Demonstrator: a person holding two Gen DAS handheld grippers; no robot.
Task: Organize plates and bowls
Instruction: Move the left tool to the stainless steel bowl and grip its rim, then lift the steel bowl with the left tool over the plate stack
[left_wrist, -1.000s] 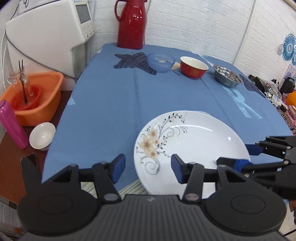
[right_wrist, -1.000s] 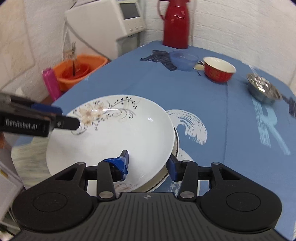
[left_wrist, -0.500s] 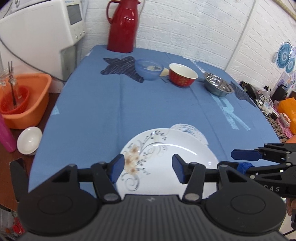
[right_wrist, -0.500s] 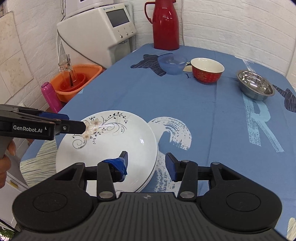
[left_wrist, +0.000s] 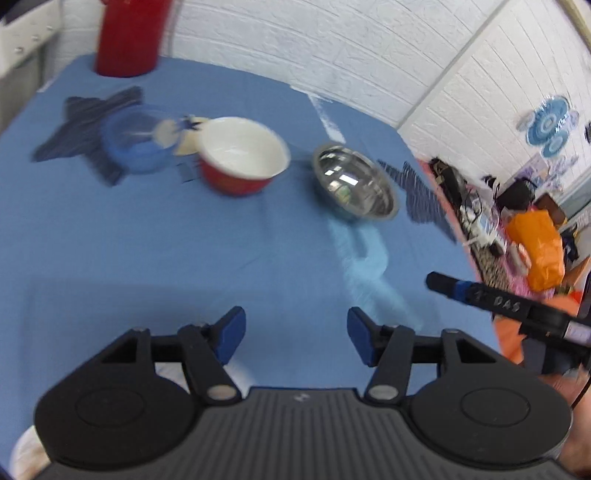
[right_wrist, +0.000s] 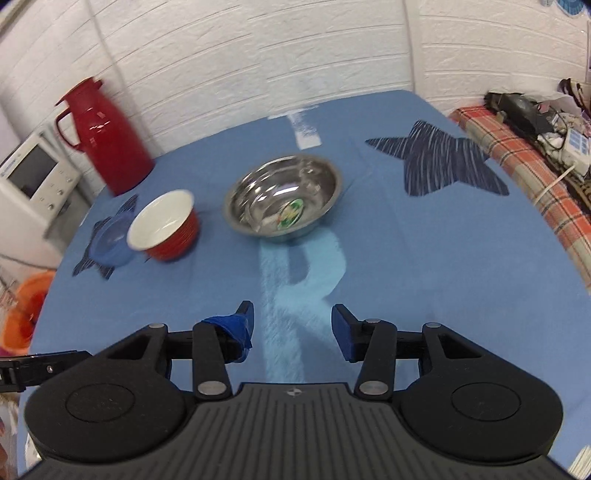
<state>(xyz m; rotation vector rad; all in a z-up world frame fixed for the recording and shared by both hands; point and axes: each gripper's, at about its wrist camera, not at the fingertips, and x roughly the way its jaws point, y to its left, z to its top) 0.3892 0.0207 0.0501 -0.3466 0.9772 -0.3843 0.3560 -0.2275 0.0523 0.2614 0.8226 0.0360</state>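
Left wrist view: the left gripper (left_wrist: 293, 334) hangs over bare blue tablecloth (left_wrist: 155, 254) with its blue-padded jaws spread wide and nothing between them; beyond it three bowls stand in a row at the far side of the table, a translucent blue bowl (left_wrist: 135, 144) at the left, a red bowl (left_wrist: 242, 155) with a white inside in the middle just beside it, and a steel bowl (left_wrist: 354, 182) to the right, apart from the red one; a red thermos (left_wrist: 129, 35) stands at the far left edge near the brick wall; a white plate rim (left_wrist: 26, 454) shows at the near left corner, mostly hidden by the gripper body; the right gripper's finger tip reaches in from the right; right wrist view: the right gripper (right_wrist: 291, 328) is likewise spread apart and empty, above a pale letter R printed on the cloth; the steel bowl (right_wrist: 282, 201) lies straight ahead, far of the jaws, the red bowl (right_wrist: 164, 223) to its left touching or overlapping the blue bowl (right_wrist: 109, 245); the thermos (right_wrist: 103, 134) stands far left; both views are blurred.
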